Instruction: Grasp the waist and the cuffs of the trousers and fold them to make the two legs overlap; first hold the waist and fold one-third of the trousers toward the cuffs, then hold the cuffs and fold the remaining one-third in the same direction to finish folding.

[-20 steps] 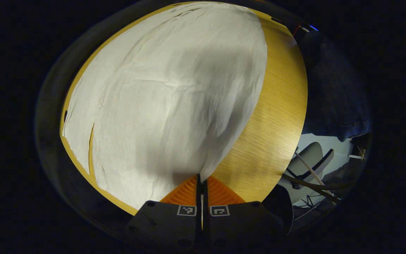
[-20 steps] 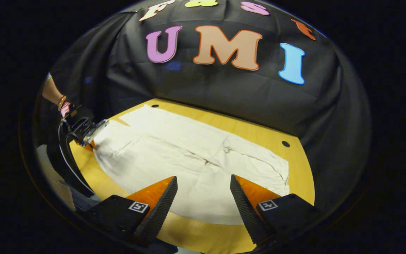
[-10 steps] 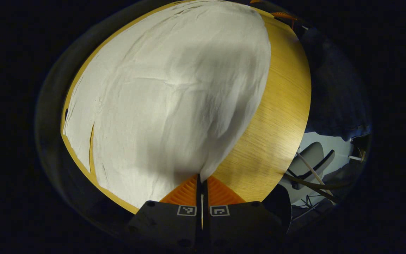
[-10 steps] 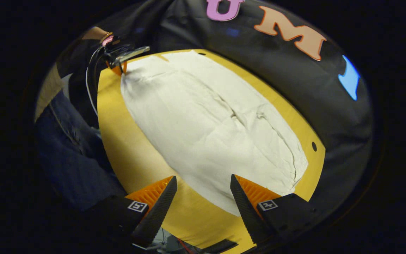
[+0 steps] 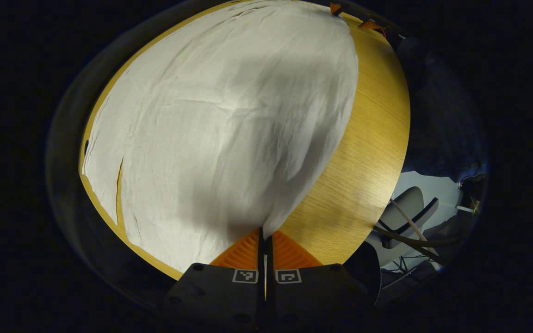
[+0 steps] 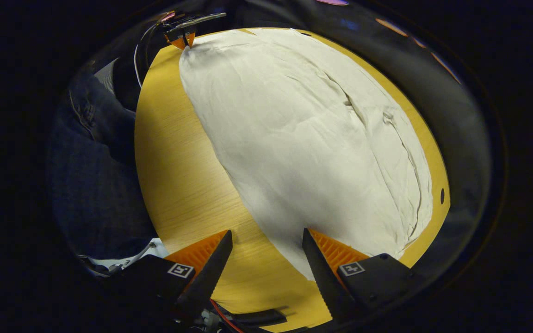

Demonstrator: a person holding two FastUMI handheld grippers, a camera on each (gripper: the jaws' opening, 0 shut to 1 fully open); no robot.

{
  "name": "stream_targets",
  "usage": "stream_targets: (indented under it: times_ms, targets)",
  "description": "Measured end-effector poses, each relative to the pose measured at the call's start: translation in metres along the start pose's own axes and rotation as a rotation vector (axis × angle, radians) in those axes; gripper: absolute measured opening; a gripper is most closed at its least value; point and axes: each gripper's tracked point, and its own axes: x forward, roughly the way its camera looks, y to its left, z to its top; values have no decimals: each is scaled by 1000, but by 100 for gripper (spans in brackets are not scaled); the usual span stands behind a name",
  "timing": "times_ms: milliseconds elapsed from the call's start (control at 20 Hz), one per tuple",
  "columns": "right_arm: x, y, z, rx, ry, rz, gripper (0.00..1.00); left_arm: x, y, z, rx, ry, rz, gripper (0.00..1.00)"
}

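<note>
Left gripper view: the left gripper (image 5: pixel 265 233) has its jaws pressed together w/ a corner of the cream-white cloth trousers (image 5: pixel 220 120) pinched between them, right at the near edge of the garment. Trousers lie spread flat over the round yellow wooden table (image 5: pixel 363 152), covering most of the top; a slit in the fabric edge shows at the far left. Can't tell from here whether the pinched corner is waist or cuff.

Right gripper view: right gripper (image 6: pixel 266 240) hangs just above the opposite near corner of the trousers (image 6: pixel 312 138), jaws spread wide, nothing between them. One finger is over bare table (image 6: pixel 178 166), the other over the cloth edge, so the corner sits roughly btwn them. Left gripper (image 6: pixel 184 39) shows far off at the other end of that same long edge, gripping its corner. Seam/crease running lengthwise suggests both legs lie side by side, unfolded. A person's dark blue trouser leg (image 6: pixel 95 152) stands beside the table.

Step in hand, as I judge: first fold (legs overlapping), one end grabbed, other not yet. Next move calls for lowering the right gripper onto the corner, closing on it, then lifting both ends together and carrying that edge across to the far leg.
</note>
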Motion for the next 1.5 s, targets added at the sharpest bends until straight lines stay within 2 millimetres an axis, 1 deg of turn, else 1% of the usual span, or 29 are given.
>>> stream_targets:
  times_ms: [100,200,250,300,350,450,500,550,600,650,700,750,850,900,950,1000,1050,1250,1400,1500]
  targets:
    - [5,0,-4,20,25,43,98,0,0,0,-2,3,-2,0]
    - [6,-2,-3,36,33,56,96,1,0,0,-8,7,-4,0]
    - [4,-4,-1,40,30,55,96,1,0,0,-12,10,-6,0]
    - [5,-4,-2,45,33,53,94,1,0,0,-17,13,-8,0]
    - [4,-4,-2,50,35,50,85,1,1,0,-19,14,-9,0]
    - [6,-5,-4,76,61,37,81,1,0,1,-19,18,-9,0]
    - [7,-6,-5,96,78,32,70,1,0,1,-19,19,-8,0]
    - [7,-7,-5,108,92,24,64,1,-1,2,-21,18,-8,0]
    - [3,-7,-4,114,103,19,62,1,-1,2,-24,17,-8,0]
    - [2,-8,-4,114,108,10,48,1,-1,2,-26,16,-8,0]
    - [2,-10,-5,113,111,-2,38,1,-1,2,-28,16,-8,0]
    - [2,-12,-4,107,113,-15,23,1,-1,2,-29,17,-9,0]
    - [4,-11,-3,94,116,-26,10,1,-1,1,-31,17,-9,0]
    - [4,-11,-1,99,122,-31,11,1,-1,1,-31,17,-9,0]
    - [2,-13,-5,112,133,-38,5,0,-2,1,-33,16,-10,0]
    - [2,-14,-5,125,137,-47,6,0,-2,2,-35,14,-9,0]
    - [2,-15,-5,134,133,-56,3,0,-2,2,-36,10,-7,0]
    - [0,-20,-3,195,87,-154,3,0,-2,0,-33,13,-7,0]
    - [-6,-22,0,276,41,-235,3,-1,7,-4,-64,9,66,0]
    - [-19,-27,11,335,-14,-289,3,-14,19,-4,-113,-18,138,0]
